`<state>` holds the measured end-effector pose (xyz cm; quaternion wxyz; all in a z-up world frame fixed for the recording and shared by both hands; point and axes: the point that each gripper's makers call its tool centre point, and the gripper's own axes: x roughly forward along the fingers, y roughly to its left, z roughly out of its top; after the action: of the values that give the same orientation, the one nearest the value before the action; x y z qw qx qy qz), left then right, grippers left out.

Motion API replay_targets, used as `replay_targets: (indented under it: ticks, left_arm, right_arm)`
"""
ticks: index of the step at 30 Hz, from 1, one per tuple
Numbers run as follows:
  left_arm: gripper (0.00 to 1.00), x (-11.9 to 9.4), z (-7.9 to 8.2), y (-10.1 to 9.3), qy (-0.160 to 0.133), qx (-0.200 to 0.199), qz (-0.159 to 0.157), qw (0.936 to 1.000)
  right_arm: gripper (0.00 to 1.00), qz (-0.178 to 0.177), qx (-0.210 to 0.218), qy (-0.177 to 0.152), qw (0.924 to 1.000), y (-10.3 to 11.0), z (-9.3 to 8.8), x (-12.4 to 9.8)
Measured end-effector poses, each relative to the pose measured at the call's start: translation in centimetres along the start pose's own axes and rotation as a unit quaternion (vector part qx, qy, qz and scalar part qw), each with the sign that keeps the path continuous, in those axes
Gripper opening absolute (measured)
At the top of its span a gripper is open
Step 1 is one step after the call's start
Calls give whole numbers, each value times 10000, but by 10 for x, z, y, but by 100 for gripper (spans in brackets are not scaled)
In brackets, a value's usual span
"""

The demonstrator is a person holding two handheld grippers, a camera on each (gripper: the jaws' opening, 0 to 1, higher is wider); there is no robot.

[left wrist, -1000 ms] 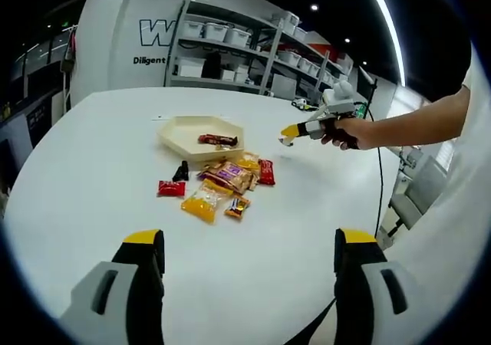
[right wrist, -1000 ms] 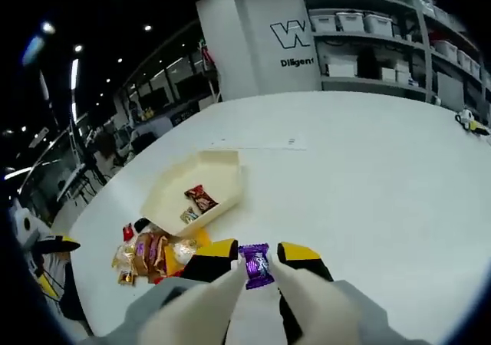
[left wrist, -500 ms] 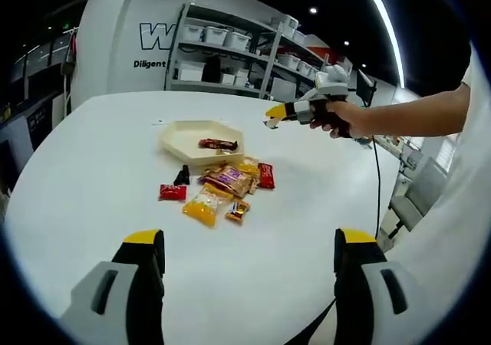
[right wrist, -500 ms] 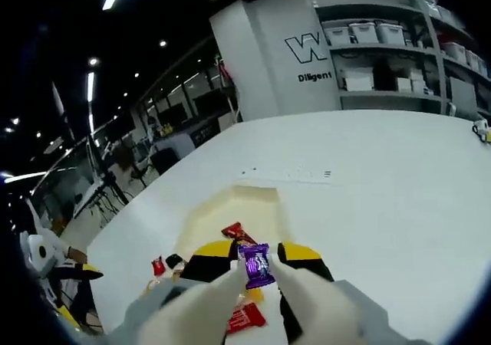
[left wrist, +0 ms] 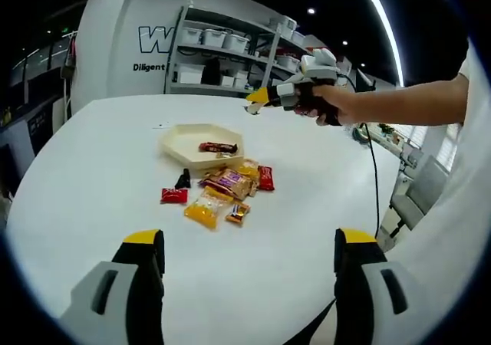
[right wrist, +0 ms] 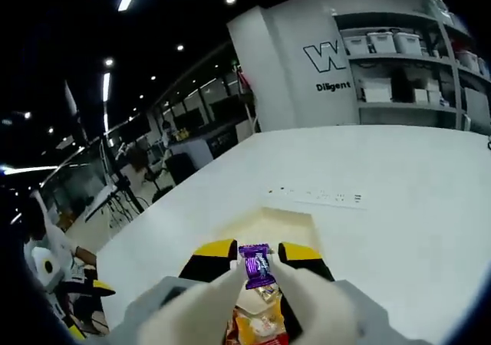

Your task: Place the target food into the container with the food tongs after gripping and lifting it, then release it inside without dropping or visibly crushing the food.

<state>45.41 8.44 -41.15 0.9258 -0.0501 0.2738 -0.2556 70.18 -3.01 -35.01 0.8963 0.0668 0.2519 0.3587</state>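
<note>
Purple candy (right wrist: 255,265) is sitting clamped between the right gripper (right wrist: 256,262)'s jaws, hovering over the cream tray (left wrist: 178,139)'s near edge. The left gripper (left wrist: 244,262) is waiting with jaws apart. Releasing now is risking it bouncing off the rim onto the table (left wrist: 92,169).

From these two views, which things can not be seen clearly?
- Right gripper view: tray floor mostly hidden behind the right gripper and purple candy.
- Left gripper view: that candy is too small to see in the right gripper.
- Left gripper view: snack pile labels unreadable.
</note>
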Motion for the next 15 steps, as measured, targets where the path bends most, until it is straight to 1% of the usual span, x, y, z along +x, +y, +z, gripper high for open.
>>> replay_targets:
  ticks: [2,5,9,12,15]
  left_arm:
    - [90,0,0,0,-6,14,1,10000]
    - [90,-1,1,0,-15,9,8,10000]
    - [90,-2,3,2,-28,6,27,10000]
    - [90,-3,2,5,-26,7,38,10000]
    - [90,-4,3,5,-23,3,40,10000]
  right_arm:
    - [15,25,-45,-25,10000,2,3,3]
    - [15,70,-53,-60,9999,11,6,0]
    - [16,123,-55,-97,9999,17,8,-2]
    - [16,127,-38,-119,9998,14,10,0]
    - [17,136,-25,-153,9998,20,11,-5]
